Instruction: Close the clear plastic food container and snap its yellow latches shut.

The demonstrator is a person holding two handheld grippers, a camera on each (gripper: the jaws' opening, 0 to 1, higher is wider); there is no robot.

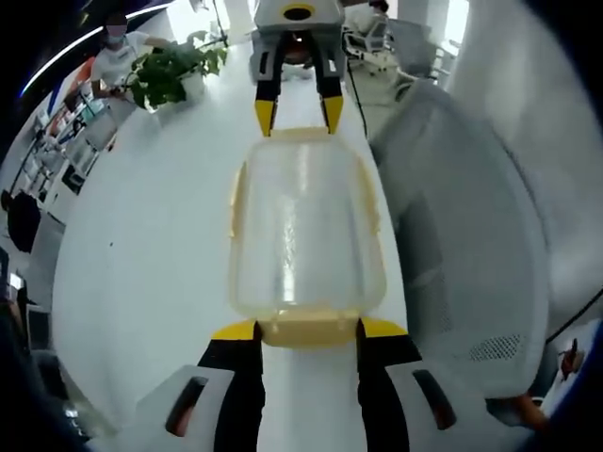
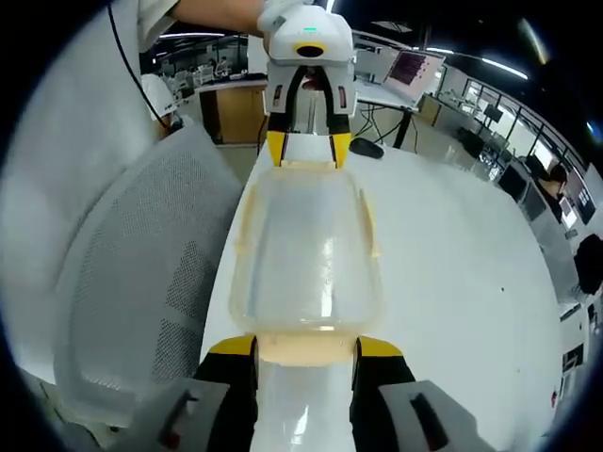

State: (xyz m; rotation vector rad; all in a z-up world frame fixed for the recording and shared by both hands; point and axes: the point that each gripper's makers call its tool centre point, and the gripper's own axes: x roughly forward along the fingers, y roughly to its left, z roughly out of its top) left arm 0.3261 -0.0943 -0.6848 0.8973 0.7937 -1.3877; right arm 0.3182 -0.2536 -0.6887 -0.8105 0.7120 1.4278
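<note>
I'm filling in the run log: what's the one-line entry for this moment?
container: lid on, on white table | left claw: at near end latch | right claw: at opposite end latch

Opposed close views across container (image 1: 306, 231)

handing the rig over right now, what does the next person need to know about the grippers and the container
Left gripper: jaws open, straddling the yellow latch on its end of the clear plastic food container, tips at the latch's sides.
Right gripper: same stance at the opposite end, open around that end's latch.
Container: lying on the white table beside a white mesh chair, lid on top.
Done: lid appears closed over the base.
Left: I cannot tell whether the end latches or the side latches are snapped down; check each and press shut any that are loose.
</note>
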